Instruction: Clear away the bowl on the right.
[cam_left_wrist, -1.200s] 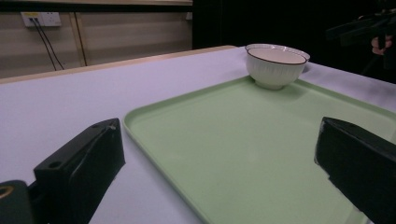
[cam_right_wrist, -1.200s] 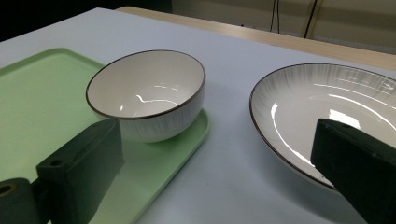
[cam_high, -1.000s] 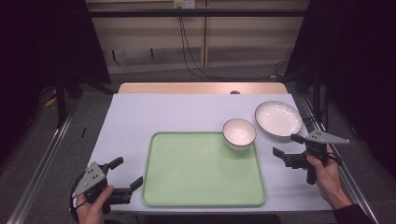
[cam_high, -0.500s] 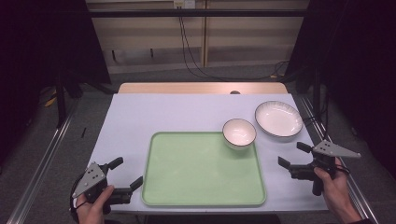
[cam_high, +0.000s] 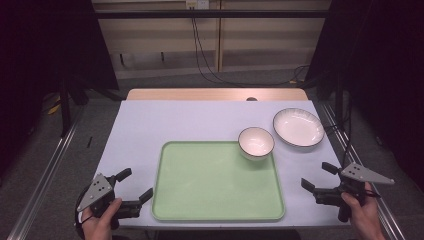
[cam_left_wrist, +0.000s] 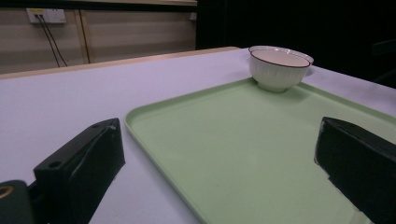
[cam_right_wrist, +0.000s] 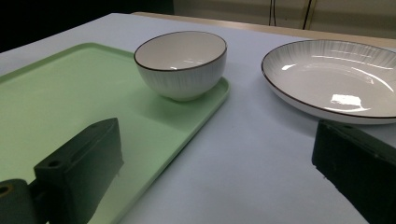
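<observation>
A pale green tray (cam_high: 210, 185) lies in the middle of the white table. A white bowl (cam_high: 256, 142) with a dark rim stands upright on the tray's far right corner. A white plate (cam_high: 298, 127) lies on the table just right of it. My left gripper (cam_high: 136, 183) is open near the tray's front left corner, holding nothing. My right gripper (cam_high: 316, 175) is open beyond the tray's right edge, nearer than the plate. The left gripper view looks across the tray (cam_left_wrist: 243, 135) to the bowl (cam_left_wrist: 279, 70). The right gripper view faces the bowl (cam_right_wrist: 182, 63) and plate (cam_right_wrist: 336, 79).
The table (cam_high: 165, 125) has bare white surface behind and left of the tray. A wooden strip (cam_high: 215, 94) runs along its far edge. Metal rails (cam_high: 50, 165) flank the table on the floor, and cables (cam_high: 200, 50) hang at the back wall.
My right gripper has drawn back toward the near edge and to the right, away from the plate. The left gripper, bowl, plate and tray have stayed put.
</observation>
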